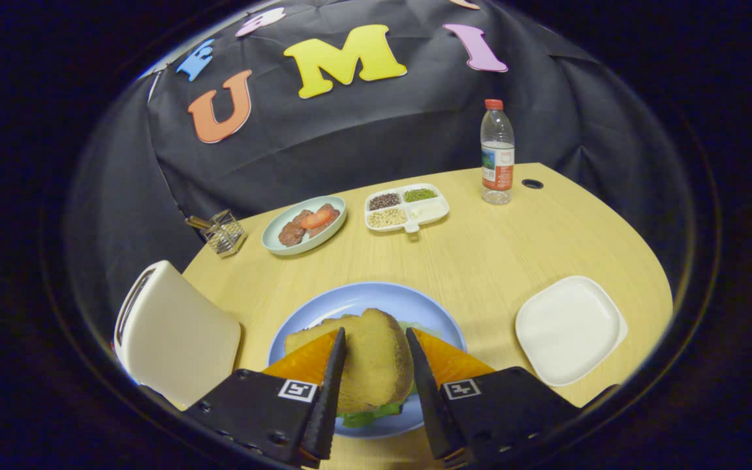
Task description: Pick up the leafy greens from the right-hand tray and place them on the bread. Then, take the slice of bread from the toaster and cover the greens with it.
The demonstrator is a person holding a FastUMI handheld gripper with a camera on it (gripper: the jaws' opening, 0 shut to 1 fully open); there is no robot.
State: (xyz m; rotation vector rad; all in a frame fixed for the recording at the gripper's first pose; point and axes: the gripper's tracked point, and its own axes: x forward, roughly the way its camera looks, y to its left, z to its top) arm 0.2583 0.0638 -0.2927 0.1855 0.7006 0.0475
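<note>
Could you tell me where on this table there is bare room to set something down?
The widest bare patch lies between the blue plate, the divided dish, the water bottle and the white square tray. It is crowded at the gripper, whose fingers flank the top bread slice, with the toaster close beside.

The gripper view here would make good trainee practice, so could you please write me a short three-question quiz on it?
1. True or false: the top slice of bread lies between the fingers of the gripper.
2. What shows under that slice at its near edge? A) tomato B) leafy greens C) cheese
3. Fill in: the sandwich rests on the ___ plate.

Key: 1 true. 2 B. 3 blue. Whether the fingers press on the bread cannot be told.
</note>
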